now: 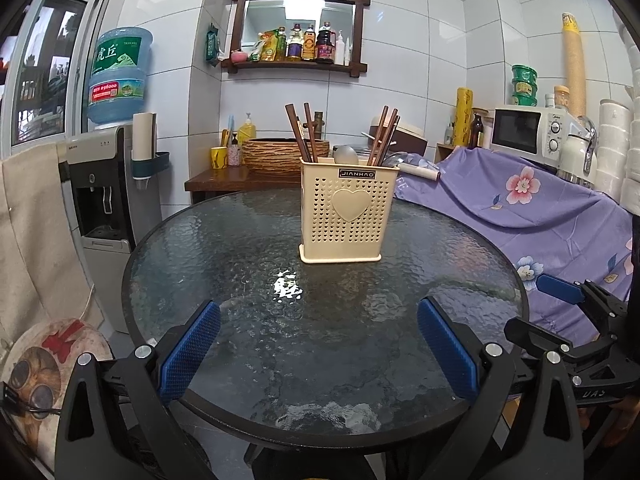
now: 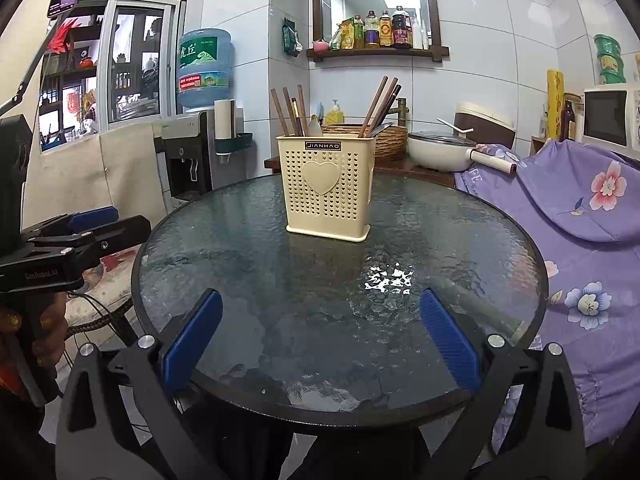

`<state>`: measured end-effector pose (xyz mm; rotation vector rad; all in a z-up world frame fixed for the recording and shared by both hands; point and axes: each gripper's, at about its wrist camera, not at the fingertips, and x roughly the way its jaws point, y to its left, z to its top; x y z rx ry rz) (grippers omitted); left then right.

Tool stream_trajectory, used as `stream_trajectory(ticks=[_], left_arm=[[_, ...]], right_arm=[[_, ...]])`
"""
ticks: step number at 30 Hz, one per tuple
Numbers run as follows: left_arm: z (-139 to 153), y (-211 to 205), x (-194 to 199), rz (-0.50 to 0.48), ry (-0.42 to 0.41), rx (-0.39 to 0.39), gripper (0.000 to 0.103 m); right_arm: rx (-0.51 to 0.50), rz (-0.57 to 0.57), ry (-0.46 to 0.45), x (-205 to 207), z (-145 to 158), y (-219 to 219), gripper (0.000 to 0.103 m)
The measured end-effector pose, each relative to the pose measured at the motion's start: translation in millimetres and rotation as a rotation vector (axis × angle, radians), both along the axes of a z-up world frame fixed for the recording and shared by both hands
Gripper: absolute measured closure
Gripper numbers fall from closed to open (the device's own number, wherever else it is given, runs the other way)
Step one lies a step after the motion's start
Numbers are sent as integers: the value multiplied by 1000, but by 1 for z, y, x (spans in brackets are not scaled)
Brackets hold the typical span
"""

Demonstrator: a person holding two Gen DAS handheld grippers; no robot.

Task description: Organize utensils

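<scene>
Both grippers (image 1: 319,344) (image 2: 320,340) gape empty; holder (image 1: 345,210) hides the chopsticks' (image 1: 298,132) lower ends.

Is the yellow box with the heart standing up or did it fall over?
Standing up. The yellow box sits flat on its base on the glass table, heart facing forward, with chopsticks poking out of its open top.

Cream heart-perforated holder (image 1: 347,216), brown chopsticks (image 1: 298,130), dark mottled glass table (image 1: 224,248), purple floral cloth (image 1: 532,200).
</scene>
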<state>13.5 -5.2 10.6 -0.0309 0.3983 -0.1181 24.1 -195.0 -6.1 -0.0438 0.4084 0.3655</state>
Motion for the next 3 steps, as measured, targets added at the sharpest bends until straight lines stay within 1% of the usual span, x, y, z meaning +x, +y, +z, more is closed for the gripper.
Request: stream_trajectory(ticks=[3], left_arm=[[0, 0, 1, -6, 5, -2, 6]], right_arm=[[2, -1, 4, 0, 0, 0, 6]])
